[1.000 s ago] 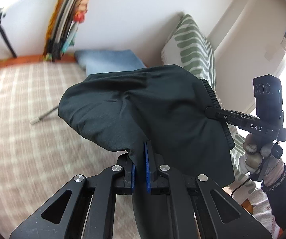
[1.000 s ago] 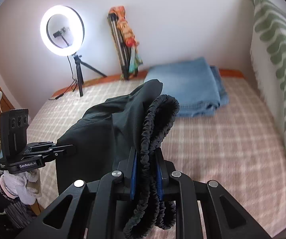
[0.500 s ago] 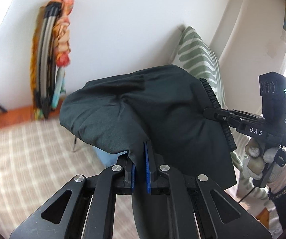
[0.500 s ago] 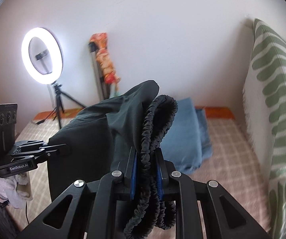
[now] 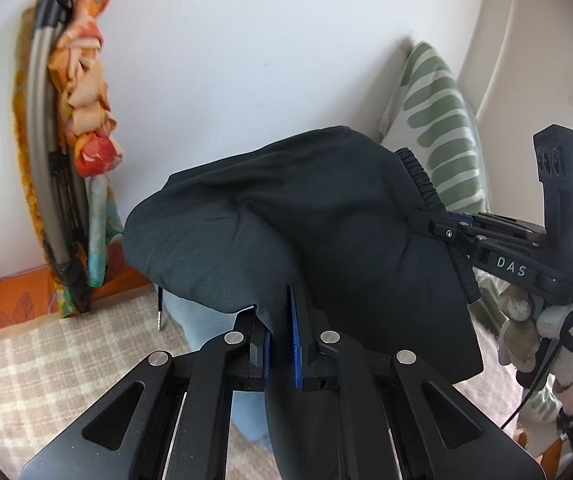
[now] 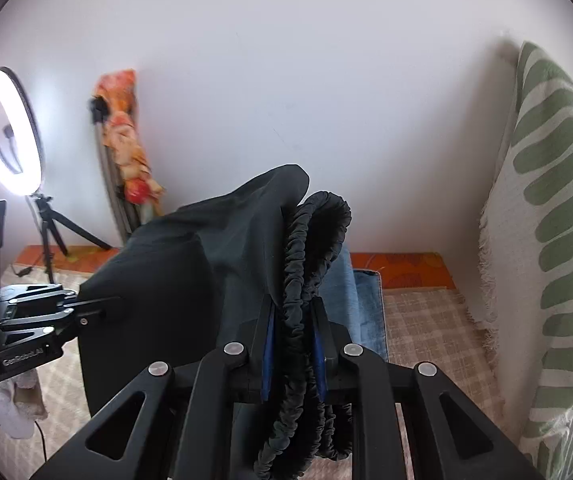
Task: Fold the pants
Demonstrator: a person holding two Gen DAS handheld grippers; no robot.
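Left gripper (image 5: 280, 312) and right gripper (image 6: 292, 320), angled downward, clamp raised pants (image 5: 306, 216).

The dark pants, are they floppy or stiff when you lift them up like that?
Probably floppy: the dark pants sag and bulge between the left gripper and the right gripper. They seem light, since thin pinches hold them up. The ruffled waistband looks stretchy and bunchy, so it likely grips well rather than slipping.

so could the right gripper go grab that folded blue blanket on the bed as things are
Probably not: the right gripper is shut on the pants' elastic waistband, and the dark pants hang in front of the blue blanket. It would have to let go first.
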